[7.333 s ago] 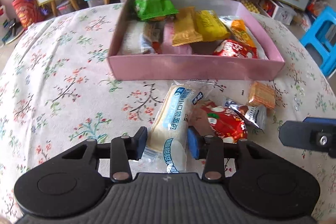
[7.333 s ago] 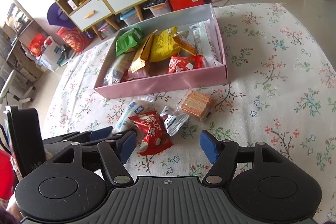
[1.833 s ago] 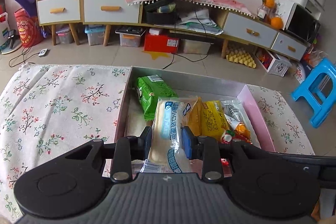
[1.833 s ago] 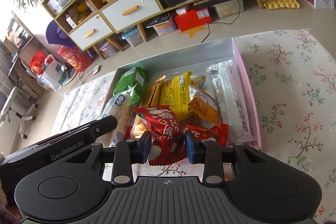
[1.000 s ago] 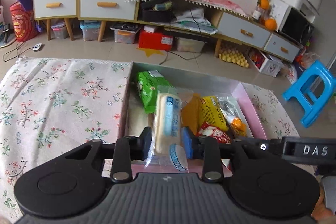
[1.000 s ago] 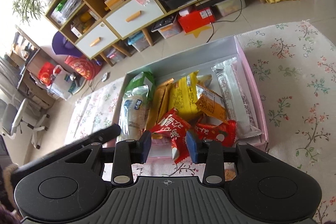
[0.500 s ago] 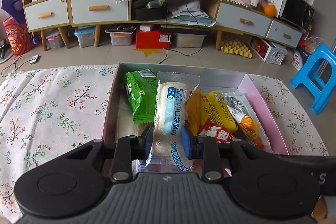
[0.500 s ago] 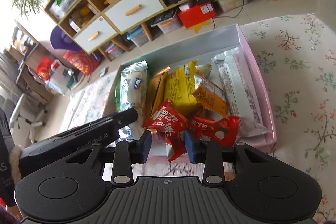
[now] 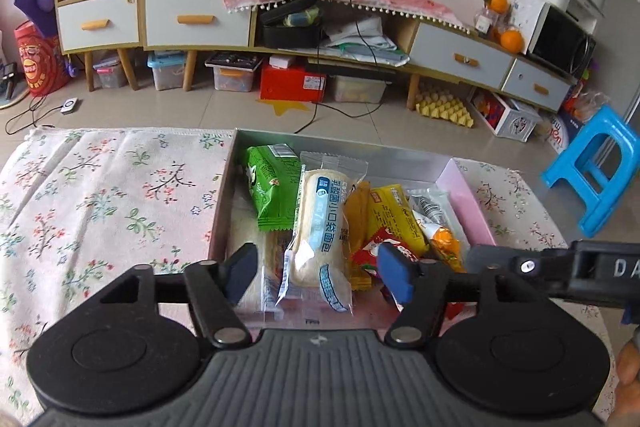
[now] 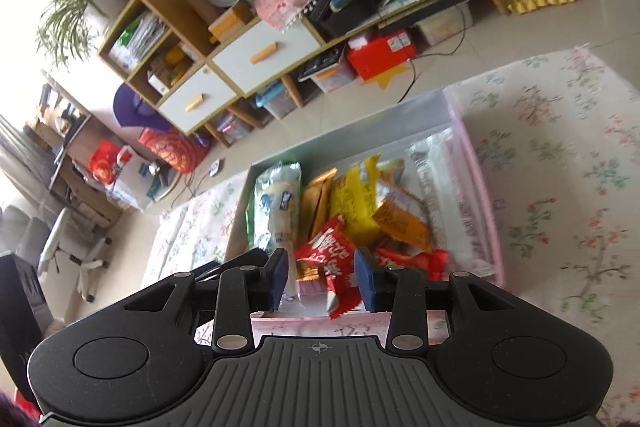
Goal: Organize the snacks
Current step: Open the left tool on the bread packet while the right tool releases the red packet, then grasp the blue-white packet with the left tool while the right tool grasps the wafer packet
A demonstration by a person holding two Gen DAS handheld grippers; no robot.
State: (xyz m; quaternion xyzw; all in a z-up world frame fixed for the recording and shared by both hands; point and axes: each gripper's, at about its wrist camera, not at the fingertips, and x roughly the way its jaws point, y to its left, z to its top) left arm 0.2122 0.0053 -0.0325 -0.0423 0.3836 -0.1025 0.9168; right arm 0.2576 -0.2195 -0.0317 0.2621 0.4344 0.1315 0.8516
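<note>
A pink box [image 9: 464, 195] on the flowered tablecloth holds several snack packs. My left gripper [image 9: 318, 273] is open above its near edge; the white bread pack [image 9: 322, 223] lies loose in the box between the spread fingers, beside a green pack [image 9: 272, 187] and a yellow pack [image 9: 394, 219]. My right gripper [image 10: 321, 281] hangs over the box [image 10: 482, 187] with its jaws parted a little around a red snack pack [image 10: 332, 259], which rests on the other packs. The bread pack [image 10: 278, 203] shows at the box's left.
The flowered tablecloth [image 9: 100, 195] spreads to the left and right [image 10: 560, 187] of the box. Beyond the table stand low cabinets [image 9: 192, 15] and a blue stool [image 9: 600, 163]. The right gripper's body [image 9: 560, 267] reaches in at the right of the left wrist view.
My left gripper has opened and let the bread pack drop into the box. My right gripper's jaws have widened around the red pack over the box.
</note>
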